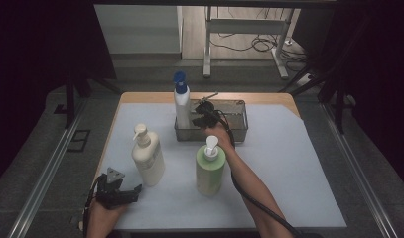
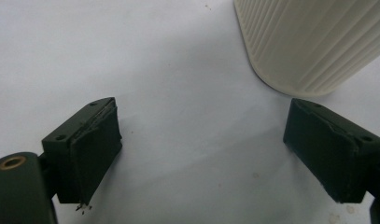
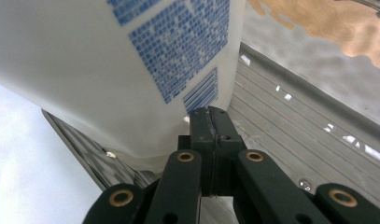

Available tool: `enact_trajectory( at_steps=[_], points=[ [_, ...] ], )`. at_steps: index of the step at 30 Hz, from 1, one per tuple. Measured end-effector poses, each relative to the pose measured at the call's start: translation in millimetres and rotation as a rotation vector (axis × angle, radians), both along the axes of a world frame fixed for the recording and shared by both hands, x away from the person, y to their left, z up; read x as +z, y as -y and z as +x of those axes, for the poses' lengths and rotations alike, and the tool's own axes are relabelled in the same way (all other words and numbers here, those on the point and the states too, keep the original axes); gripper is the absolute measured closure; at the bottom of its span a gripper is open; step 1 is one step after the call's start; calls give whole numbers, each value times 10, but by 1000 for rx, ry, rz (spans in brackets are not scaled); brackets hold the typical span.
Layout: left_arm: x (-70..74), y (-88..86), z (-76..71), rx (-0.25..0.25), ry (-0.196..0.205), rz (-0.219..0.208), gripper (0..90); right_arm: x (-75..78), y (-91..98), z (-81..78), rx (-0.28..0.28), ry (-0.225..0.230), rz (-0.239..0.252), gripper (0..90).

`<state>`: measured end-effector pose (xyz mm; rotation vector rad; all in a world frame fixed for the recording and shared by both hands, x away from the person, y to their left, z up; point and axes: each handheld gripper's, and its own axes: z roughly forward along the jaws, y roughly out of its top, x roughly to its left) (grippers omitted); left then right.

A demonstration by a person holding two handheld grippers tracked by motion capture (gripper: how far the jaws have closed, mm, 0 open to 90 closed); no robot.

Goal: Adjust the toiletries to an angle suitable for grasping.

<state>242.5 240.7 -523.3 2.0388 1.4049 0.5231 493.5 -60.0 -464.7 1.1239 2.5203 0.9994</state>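
Bench (image 1: 289, 163) lying white | right gripper (image 3: 210, 122) jaws pressing shut, empty, beside white bottle (image 3: 131, 60) in metal tray (image 3: 295, 126) | left gripper (image 2: 201, 149) jaws gaping wide, holding nothing.

On my screen a cream pump bottle (image 1: 148, 161) stands upright near the tabletop's (image 1: 140, 97) left edge, towards the near side. A green pump bottle (image 1: 210, 171) with a white pump stands upright around the middle, well apart from it. A white sheet (image 1: 289, 168) covers most of the wooden top. Past the far edge I see a white desk frame (image 1: 244, 25) and loose cables (image 1: 249, 44) on the floor.
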Motion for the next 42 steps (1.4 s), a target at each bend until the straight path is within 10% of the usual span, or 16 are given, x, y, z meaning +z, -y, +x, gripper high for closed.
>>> enact_trajectory(
  at_steps=[24,42],
  points=[
    [-1,1,-1,1,2,0,108,79,70,-96,26,30,-4,787],
    [-1,-1,1,0,0,-1,107,275,279,-305,66,69,25,398]
  ],
)
